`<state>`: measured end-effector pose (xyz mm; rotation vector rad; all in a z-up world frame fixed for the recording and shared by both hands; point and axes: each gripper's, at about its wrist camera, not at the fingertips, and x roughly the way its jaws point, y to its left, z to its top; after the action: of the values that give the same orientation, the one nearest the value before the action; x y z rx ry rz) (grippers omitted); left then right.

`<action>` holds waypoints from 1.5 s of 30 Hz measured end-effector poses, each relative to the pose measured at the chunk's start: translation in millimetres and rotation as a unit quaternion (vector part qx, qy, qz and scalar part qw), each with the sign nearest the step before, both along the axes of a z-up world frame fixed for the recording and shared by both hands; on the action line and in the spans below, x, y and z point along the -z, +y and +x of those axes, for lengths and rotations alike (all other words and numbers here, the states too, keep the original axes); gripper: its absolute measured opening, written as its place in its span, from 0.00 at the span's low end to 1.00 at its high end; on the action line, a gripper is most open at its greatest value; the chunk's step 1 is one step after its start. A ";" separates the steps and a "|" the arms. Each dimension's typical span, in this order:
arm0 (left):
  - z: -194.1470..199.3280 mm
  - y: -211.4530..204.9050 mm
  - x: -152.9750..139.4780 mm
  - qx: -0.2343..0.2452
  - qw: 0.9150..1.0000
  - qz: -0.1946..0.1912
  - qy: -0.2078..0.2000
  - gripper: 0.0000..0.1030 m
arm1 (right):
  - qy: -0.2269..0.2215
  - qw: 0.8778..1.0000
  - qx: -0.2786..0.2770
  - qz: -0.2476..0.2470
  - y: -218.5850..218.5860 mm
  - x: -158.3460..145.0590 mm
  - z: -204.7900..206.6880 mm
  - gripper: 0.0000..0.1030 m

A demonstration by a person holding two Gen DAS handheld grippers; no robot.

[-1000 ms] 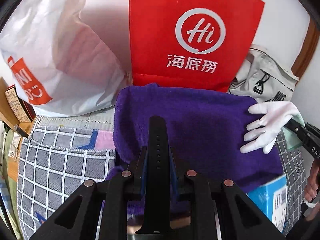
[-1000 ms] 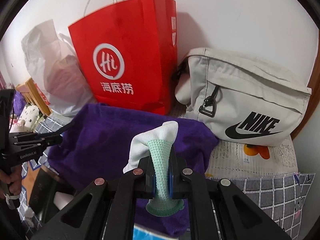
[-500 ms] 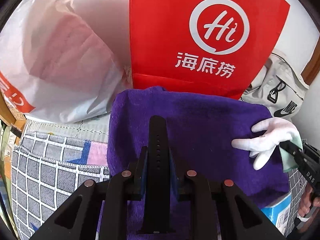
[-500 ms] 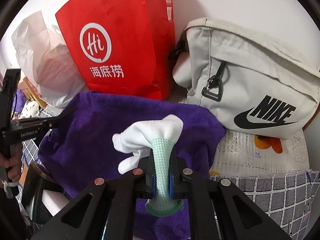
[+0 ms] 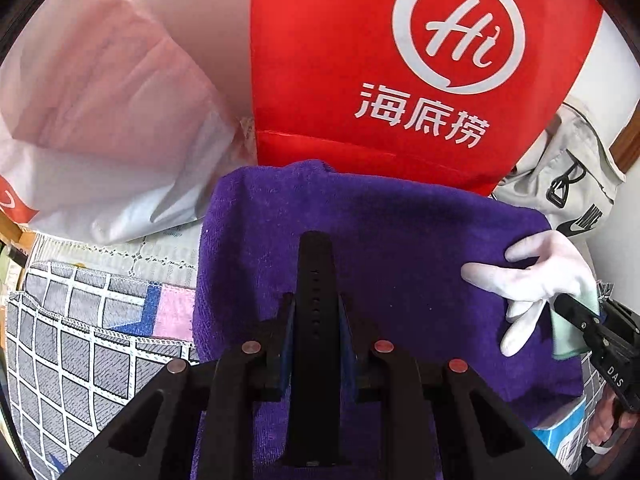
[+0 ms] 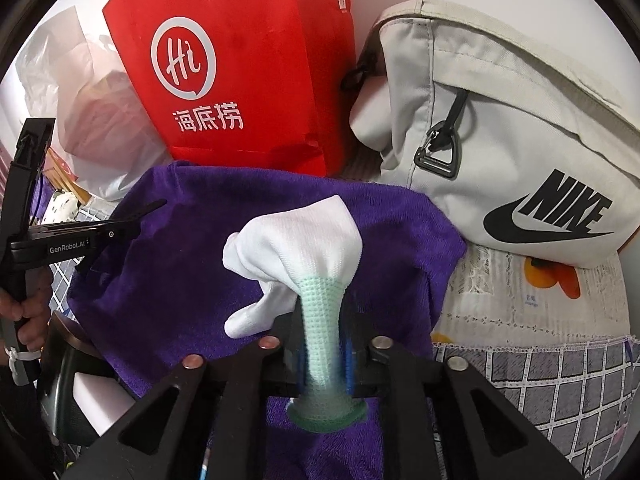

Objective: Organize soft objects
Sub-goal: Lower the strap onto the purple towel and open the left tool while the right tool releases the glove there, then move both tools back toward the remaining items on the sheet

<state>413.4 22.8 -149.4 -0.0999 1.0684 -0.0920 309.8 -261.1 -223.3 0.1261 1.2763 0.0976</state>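
**Strap in one hand, glove in the other**

Our left gripper has its fingers pinching a black strap, which points forward over the purple towel. Our right gripper has its fingers clamped on the green cuff of a white glove; the glove's fingers droop left above the same towel, near its right edge in the left view. The towel lies spread beneath both grippers. Just behind it stands a red bag, touching its far edge. A white plastic bag sits left of the red one, a grey Nike bag right of it. A checked cloth shows to the left of the towel.
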 end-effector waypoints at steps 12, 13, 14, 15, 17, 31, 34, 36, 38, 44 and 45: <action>-22.4 -11.2 -33.1 -0.003 0.999 0.023 -0.035 0.55 | -0.021 1.000 -0.007 -0.007 10.3 -27.5 -5.6 0.56; -27.3 -11.4 -38.6 -0.004 0.999 0.024 -0.040 0.55 | -0.023 1.000 -0.007 -0.009 11.6 -32.5 -7.1 0.56; -32.3 -13.7 -45.9 -0.006 0.999 0.025 -0.045 0.55 | -0.025 1.000 -0.007 -0.011 13.2 -37.8 -8.8 0.57; -37.2 -15.1 -52.1 -0.007 0.998 0.025 -0.050 0.55 | -0.028 0.999 -0.007 -0.015 14.6 -44.4 -11.7 0.59; -49.3 -15.9 -63.5 -0.011 0.998 0.029 -0.059 0.55 | -0.040 0.999 -0.002 -0.022 17.5 -57.3 -17.9 0.73; -164.9 -2.7 -135.0 -0.014 0.989 0.049 -0.139 0.55 | -0.095 0.995 0.030 -0.003 32.8 -141.9 -103.4 0.76; -185.9 -0.1 -139.2 -0.019 0.988 0.049 -0.147 0.55 | -0.095 0.995 0.028 -0.006 39.9 -149.3 -124.2 0.76; -200.6 4.0 -141.4 -0.025 0.988 0.050 -0.147 0.55 | -0.097 0.995 0.025 -0.006 45.2 -153.6 -136.4 0.76; -214.4 6.6 -141.6 -0.028 0.987 0.049 -0.149 0.55 | -0.094 0.995 0.019 -0.006 51.8 -156.8 -148.8 0.76; -254.9 16.3 -138.8 -0.046 0.987 0.052 -0.147 0.55 | -0.090 0.996 0.012 0.002 63.7 -161.0 -182.1 0.76; -260.4 17.6 -137.4 -0.049 0.987 0.053 -0.146 0.55 | -0.087 0.996 0.012 0.004 65.1 -160.5 -188.0 0.76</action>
<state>153.0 40.5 -12.0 -0.0418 0.7717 0.0386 121.8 -195.9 -62.7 0.1363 1.0998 0.0918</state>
